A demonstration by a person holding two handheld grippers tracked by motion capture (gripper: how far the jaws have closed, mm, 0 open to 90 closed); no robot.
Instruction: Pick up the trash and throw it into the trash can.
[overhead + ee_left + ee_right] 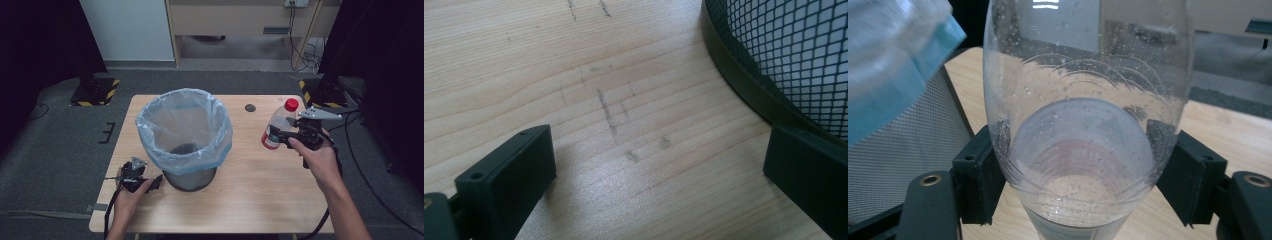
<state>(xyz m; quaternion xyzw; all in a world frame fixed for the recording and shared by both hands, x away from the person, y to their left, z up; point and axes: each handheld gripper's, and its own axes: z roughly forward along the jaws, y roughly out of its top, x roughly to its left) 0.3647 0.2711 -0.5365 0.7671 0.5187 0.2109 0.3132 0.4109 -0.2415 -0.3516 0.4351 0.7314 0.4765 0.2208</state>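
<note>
A black mesh bin lined with a pale blue bag stands mid-table. To its right my right gripper is shut on a clear plastic bottle with a red cap and red label, held tilted above the table. In the right gripper view the bottle sits between both fingers, with the bin's mesh and bag at the left. My left gripper rests low by the bin's base, open. In the left gripper view its jaws stand wide apart over bare wood, beside the mesh bin.
The wooden table has a small dark round hole near its far edge. Beyond it on the grey floor stand two bases with yellow-black stripes, loose cables and a wooden cabinet.
</note>
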